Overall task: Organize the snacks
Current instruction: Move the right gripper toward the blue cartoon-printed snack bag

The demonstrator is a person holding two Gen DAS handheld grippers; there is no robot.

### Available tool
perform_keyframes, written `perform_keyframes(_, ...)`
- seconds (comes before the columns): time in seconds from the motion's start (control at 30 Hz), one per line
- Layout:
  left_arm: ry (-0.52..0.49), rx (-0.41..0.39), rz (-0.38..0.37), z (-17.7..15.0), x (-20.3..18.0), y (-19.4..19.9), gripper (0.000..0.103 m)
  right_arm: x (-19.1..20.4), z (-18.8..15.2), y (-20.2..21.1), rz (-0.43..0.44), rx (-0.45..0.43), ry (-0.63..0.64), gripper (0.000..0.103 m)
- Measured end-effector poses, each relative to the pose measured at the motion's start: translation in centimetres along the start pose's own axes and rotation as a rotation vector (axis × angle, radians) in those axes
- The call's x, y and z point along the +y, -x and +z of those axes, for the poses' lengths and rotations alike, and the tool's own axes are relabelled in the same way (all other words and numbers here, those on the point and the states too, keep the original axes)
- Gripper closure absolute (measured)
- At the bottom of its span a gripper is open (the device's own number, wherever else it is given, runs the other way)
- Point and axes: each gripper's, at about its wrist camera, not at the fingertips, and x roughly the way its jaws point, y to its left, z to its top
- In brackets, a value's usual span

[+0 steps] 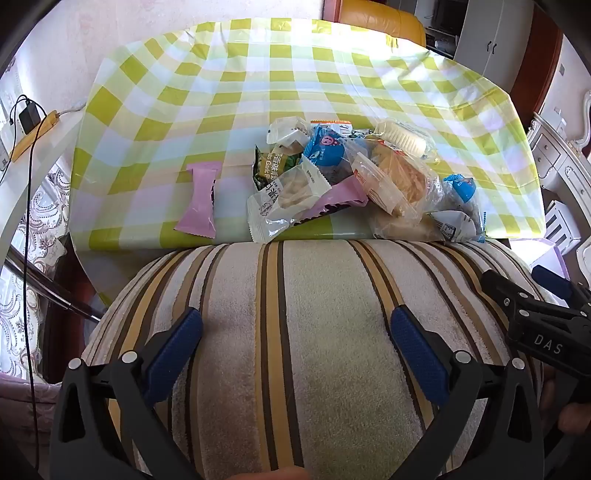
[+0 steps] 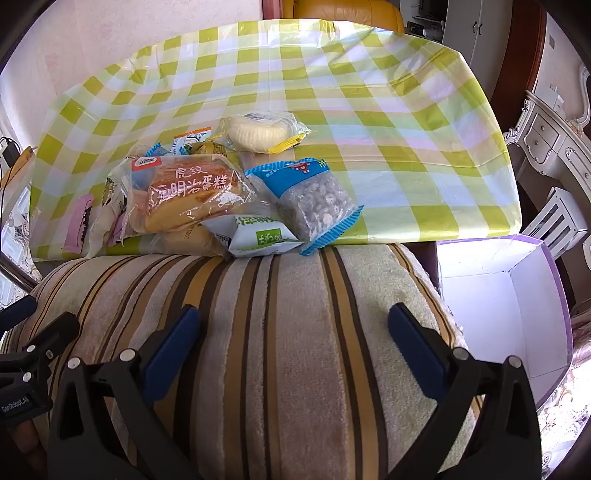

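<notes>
A pile of wrapped snacks (image 1: 343, 177) lies near the front edge of the table with the green checked cloth (image 1: 295, 81). A pink packet (image 1: 199, 199) lies apart to its left. In the right wrist view the pile shows a striped cake in clear wrap (image 2: 188, 192), a blue bag of puffed grains (image 2: 314, 195), a white-green packet (image 2: 258, 232) and a pale round cake (image 2: 258, 131). An open white box with purple rim (image 2: 498, 295) stands at the right. My left gripper (image 1: 295, 332) and right gripper (image 2: 291, 328) are both open and empty, above a striped cushion.
The striped cushion (image 1: 295, 332) lies between me and the table, also in the right wrist view (image 2: 295, 332). A wall (image 1: 74, 48) bounds the table's left. A yellow chair (image 1: 380, 18) stands behind it. White furniture (image 2: 554, 140) is at the right. A cable hangs left (image 1: 27, 221).
</notes>
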Motion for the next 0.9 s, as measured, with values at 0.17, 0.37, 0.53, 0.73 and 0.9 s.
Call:
perform_keyframes(0.17, -0.003, -0.006, 0.002, 0.01, -0.04, 0.03, 0.004, -0.02, 0.00, -0.03, 0.003, 0.001, -0.003, 0.001)
perform_keyframes(0.37, 0.000, -0.007, -0.001, 0.00, 0.00, 0.04, 0.004, 0.00, -0.01, -0.05, 0.002, 0.002, -0.001, 0.001)
perform_keyframes(0.53, -0.001, -0.008, 0.000, 0.01, -0.02, 0.04, 0.004, 0.01, 0.00, -0.06, 0.002, 0.002, -0.001, 0.001)
perform_keyframes(0.73, 0.000, -0.009, 0.000, 0.00, -0.02, 0.04, 0.004, 0.04, 0.00, -0.08, 0.002, 0.002, -0.001, 0.001)
perform_keyframes(0.9, -0.001, -0.009, -0.001, 0.00, -0.01, 0.05, 0.004, 0.03, 0.00, -0.10, 0.001, 0.002, 0.000, 0.001)
